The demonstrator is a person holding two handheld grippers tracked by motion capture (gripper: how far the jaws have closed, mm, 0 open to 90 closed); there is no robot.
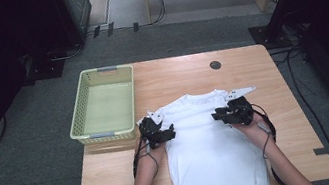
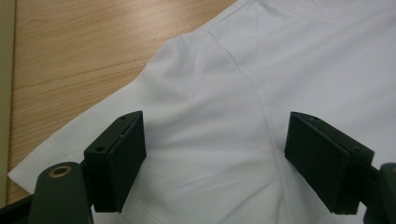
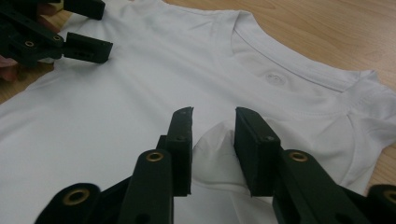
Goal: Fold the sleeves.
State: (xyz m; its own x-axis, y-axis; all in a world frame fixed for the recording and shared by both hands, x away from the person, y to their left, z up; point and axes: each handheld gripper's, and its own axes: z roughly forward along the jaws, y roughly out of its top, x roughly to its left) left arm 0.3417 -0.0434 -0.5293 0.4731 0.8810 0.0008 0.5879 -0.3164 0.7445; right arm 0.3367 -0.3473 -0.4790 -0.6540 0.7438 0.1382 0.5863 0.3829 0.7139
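White T-shirt (image 1: 212,150): I am seeing it lying flat on the wooden table (image 1: 116,181), collar at the far end, hem hanging off the near edge.
Left gripper (image 1: 159,135): I am holding it over the shirt's left sleeve; the high view is showing its place but not the gap.
Left gripper view: the jaws are standing wide apart above the sleeve (image 2: 116,116) and shoulder seam, with nothing clamped.
Right gripper (image 1: 231,113): I am keeping it near the shirt's right shoulder.
Right gripper view: the jaws are standing a little apart with a raised fold of white cloth (image 3: 215,154) between them; whether the pads are pressing it I cannot tell.
Basket (image 1: 82,111): the high view is showing a pale green mesh basket lying at the table's far left, just beside the shirt.
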